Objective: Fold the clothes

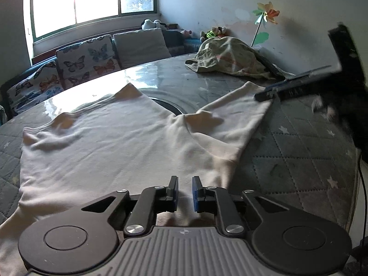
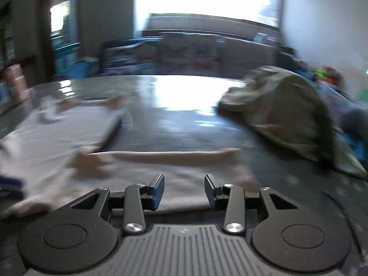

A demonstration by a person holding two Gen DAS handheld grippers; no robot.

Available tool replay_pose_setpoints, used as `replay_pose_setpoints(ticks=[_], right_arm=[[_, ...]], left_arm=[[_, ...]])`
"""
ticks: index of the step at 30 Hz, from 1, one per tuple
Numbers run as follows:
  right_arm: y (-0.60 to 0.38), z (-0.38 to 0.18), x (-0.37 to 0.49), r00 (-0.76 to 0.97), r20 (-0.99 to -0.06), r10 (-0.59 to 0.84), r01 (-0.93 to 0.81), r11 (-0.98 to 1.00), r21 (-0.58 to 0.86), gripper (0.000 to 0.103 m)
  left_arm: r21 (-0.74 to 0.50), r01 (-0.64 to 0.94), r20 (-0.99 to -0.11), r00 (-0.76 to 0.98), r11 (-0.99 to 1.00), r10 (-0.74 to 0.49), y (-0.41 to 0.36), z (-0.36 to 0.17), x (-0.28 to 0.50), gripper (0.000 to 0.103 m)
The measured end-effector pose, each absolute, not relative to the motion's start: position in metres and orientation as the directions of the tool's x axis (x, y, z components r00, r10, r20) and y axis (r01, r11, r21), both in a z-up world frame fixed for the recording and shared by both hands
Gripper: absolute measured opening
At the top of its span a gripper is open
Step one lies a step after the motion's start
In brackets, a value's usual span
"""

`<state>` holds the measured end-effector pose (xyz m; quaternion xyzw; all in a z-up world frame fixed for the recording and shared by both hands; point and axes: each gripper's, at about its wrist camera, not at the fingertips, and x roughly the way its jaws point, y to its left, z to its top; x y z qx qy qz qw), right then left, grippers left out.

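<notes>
I see a sofa under the window with butterfly-print cushions and a plain grey cushion; soft toys on the ledge, a paper pinwheel against the wall.

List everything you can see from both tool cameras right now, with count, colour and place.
Pale garment: one, off-white, spread on the table, nearest both tools.
Crumpled garment: one, olive-beige, heaped at the far right of the table.
Table: one, grey, glossy, with a quilted grey cover on the near side.
Cushions: several, butterfly print and plain grey, on the sofa under the window.
Soft toys: a few, mixed colours, along the sofa back.
Pinwheel: one, orange and green, against the wall.
Left tool: one, black, open, over the pale garment's near edge.
Right tool: one, black, open, over the pale garment's far right tip.
</notes>
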<state>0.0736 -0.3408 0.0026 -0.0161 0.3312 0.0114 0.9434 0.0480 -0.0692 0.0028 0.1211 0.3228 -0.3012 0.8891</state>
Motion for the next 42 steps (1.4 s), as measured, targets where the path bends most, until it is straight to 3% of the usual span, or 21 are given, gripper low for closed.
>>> replay_pose_setpoints(ticks=[8,11,13,15,24,29,31,35,37,42], right_arm=[[-0.398,-0.011,0.083,0.766,-0.641,-0.039,0.138,0.985,0.105,0.043],[-0.399,-0.017,0.085,0.765,-0.643,-0.027,0.136,0.983,0.120,0.036],[-0.400,-0.020,0.087,0.765,-0.644,-0.021,0.135,0.982,0.129,0.016],[-0.400,-0.019,0.089,0.768,-0.639,-0.037,0.142,0.983,0.113,0.010],[-0.397,-0.001,0.104,0.799,-0.589,-0.118,0.145,0.989,-0.001,0.006],[-0.399,-0.021,0.110,0.770,-0.623,-0.134,0.161,0.987,-0.013,0.010],[-0.397,-0.016,0.108,0.773,-0.618,-0.143,0.164,0.986,-0.022,0.020],[-0.391,-0.001,0.102,0.794,-0.594,-0.126,0.141,0.990,-0.022,0.023],[-0.386,0.003,0.100,0.804,-0.584,-0.106,0.124,0.992,-0.010,0.036],[-0.367,0.002,0.102,0.801,-0.598,-0.037,0.056,0.998,0.014,0.040]], left_arm=[[0.025,0.611,-0.650,0.611,0.791,-0.452,-0.070,0.001,0.047,0.022],[0.028,0.611,-0.650,0.612,0.791,-0.450,-0.071,0.001,0.046,0.023],[0.029,0.611,-0.650,0.613,0.791,-0.450,-0.071,0.001,0.046,0.024],[0.031,0.612,-0.650,0.613,0.790,-0.450,-0.071,0.001,0.046,0.024],[0.036,0.616,-0.648,0.614,0.787,-0.450,-0.071,0.000,0.045,0.025],[0.038,0.611,-0.648,0.617,0.790,-0.446,-0.071,0.000,0.045,0.030],[0.036,0.609,-0.648,0.618,0.793,-0.446,-0.071,0.000,0.046,0.032],[0.018,0.589,-0.642,0.627,0.808,-0.442,-0.066,0.003,0.046,0.038],[0.006,0.571,-0.633,0.638,0.821,-0.439,-0.061,0.005,0.044,0.041],[-0.027,0.495,-0.589,0.694,0.869,-0.414,-0.031,0.020,0.038,0.045]])
